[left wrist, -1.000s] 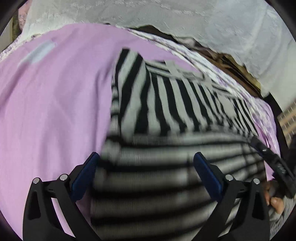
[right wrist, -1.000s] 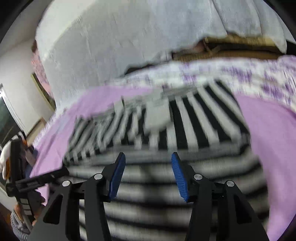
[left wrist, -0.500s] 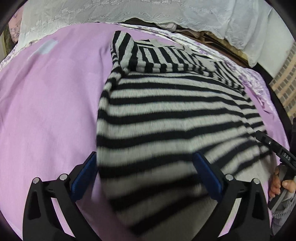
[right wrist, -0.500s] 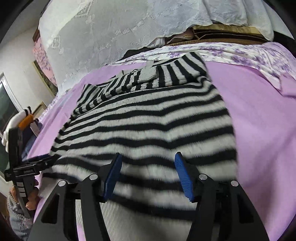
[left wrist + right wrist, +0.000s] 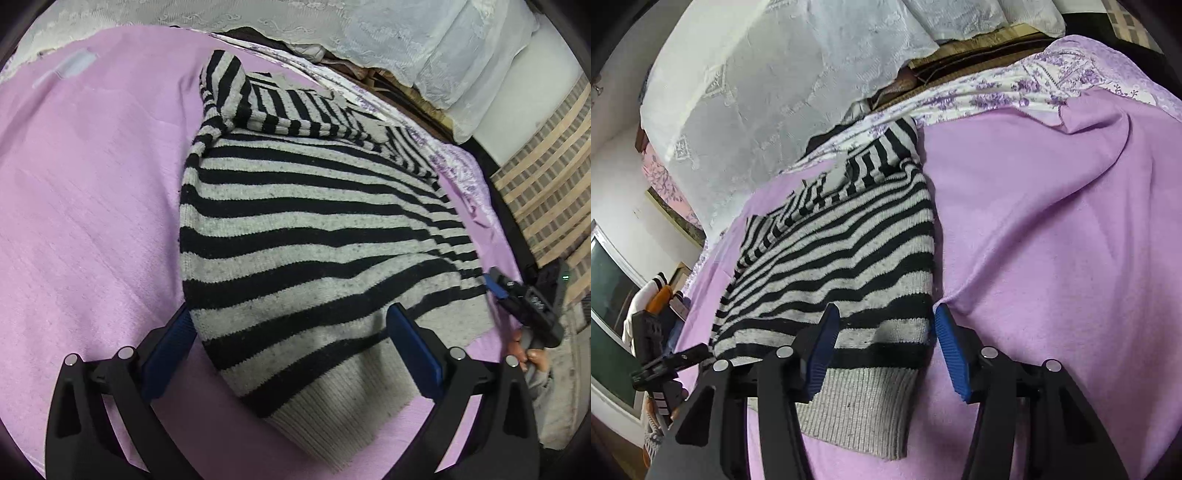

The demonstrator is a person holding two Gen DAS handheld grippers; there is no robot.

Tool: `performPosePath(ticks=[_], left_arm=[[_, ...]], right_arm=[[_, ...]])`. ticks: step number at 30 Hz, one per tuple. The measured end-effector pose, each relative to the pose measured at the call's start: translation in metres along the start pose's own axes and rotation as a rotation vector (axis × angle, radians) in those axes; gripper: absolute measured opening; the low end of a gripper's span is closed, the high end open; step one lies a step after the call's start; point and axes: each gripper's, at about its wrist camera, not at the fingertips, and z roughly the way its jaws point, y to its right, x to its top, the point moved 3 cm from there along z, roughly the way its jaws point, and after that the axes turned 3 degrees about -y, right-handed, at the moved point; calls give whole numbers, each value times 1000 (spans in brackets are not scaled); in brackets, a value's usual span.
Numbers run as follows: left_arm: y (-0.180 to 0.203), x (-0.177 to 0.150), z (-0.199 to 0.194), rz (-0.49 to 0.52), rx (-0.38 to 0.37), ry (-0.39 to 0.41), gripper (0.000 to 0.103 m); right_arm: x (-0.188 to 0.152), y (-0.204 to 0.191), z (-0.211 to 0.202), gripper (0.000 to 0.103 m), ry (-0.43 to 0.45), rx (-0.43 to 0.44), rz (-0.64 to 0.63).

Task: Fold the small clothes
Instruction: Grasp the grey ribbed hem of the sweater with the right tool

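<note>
— Lying flat across the smooth lilac bedspread point(image 5: 92, 221): black-and-grey striped knitted sweater point(image 5: 314, 229), ribbed grey hem nearest, one striped sleeve folded back over the far top edge.

— Left black two-finger gripper with blue pads point(image 5: 291, 343)?

— Hovering low over the hem corner, jaws spread wide, nothing between the pads. Left pad just beside the sweater's side edge, right pad over the striped body; contact with the knit impossible to tell.

— And on the other side?

— Right black gripper with blue ribbed pads point(image 5: 886, 350), also parted, gripping nothing. Left pad over the lowest stripes, right pad just off the sweater's edge, above bare bedspread. Ribbed hem point(image 5: 864, 410) straddled at that corner.

— Seen from the opposite camera?

— Right gripper at the far corner of the hem in the left wrist view, bare fingers of a hand point(image 5: 532, 354) wrapped round its handle. Left gripper at the hem's other corner in the right wrist view.

— Beyond the sweater?

— Purple-flowered white sheet point(image 5: 997, 96) along the far edge of the bedspread, white lace curtain point(image 5: 775, 85) hanging behind.
</note>
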Motion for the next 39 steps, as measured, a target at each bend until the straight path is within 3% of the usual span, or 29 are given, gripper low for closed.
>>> performPosePath(ticks=[10,17,23,25,28,30,32,34,36,39], left_arm=[[4,5,9,-13,-43,-26,98],[-10,-3,-4,-81,-158,-10,98],[-1,2,6,-44,-115,-19,98],[-1,4,8,-42,-98,-14,97],[-2,4,6,-47,-79,1,85],[-5,2,3,-58,-69,11,70],[-8,0,2,-69,-76,13,66],[-9,1,4,-70,-83,4,67],[-7,3,8,-67,-88,-4,77],[4,0,9,-27,-66,-8,85]], right_arm=[[19,-2,31,56,-69,-23,-19],[9,4,21,54,-58,47,4],[6,0,21,53,-63,53,-15],[5,-2,22,44,-68,64,-23],[1,-6,23,30,-84,95,-35],[-2,-11,23,26,-92,110,-56],[-4,-15,23,26,-97,119,-73],[-3,-13,27,26,-108,117,-61],[-2,-9,29,25,-111,127,-30],[1,-3,22,41,-67,123,8]])
